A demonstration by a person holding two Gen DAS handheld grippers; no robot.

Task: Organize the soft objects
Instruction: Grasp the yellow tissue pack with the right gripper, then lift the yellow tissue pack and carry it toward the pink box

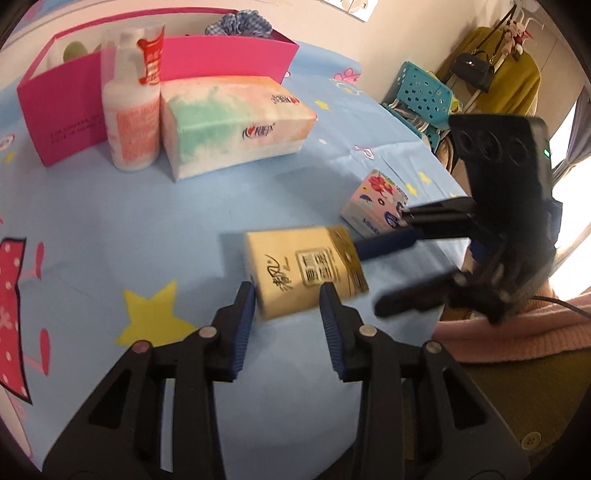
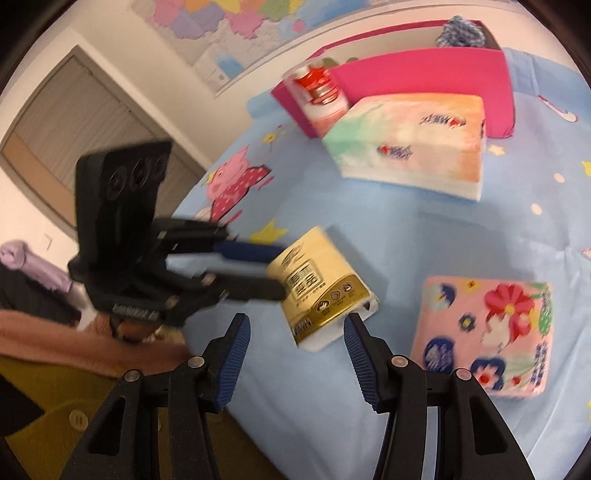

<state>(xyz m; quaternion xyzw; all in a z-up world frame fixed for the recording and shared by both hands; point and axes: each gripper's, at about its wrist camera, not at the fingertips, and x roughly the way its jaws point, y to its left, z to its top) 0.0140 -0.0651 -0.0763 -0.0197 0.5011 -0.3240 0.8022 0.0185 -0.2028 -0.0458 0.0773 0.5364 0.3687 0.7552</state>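
Note:
A small yellow tissue pack (image 1: 306, 266) (image 2: 317, 280) lies aslant on the blue cartoon sheet (image 1: 147, 221). My left gripper (image 1: 288, 291) (image 2: 284, 273) is shut on its near corner, one pad at the left edge and the other over the printed face. My right gripper (image 2: 295, 321) (image 1: 365, 277) stands open around the pack's gold end. One of its fingertips touches a corner and the other is well clear. A floral pink tissue pack (image 1: 373, 206) (image 2: 487, 332) sits to the right. A large pastel tissue pack (image 1: 236, 125) (image 2: 406, 147) lies further back.
A pink open box (image 1: 229, 59) (image 2: 424, 70) stands at the back with a blue checked scrunchie (image 1: 240, 24) (image 2: 461, 31) inside. A white bottle (image 1: 133, 107) (image 2: 325, 99) stands against its front. The bed's edge, a pink sleeve (image 1: 517, 332) and teal baskets (image 1: 421, 92) are at the right.

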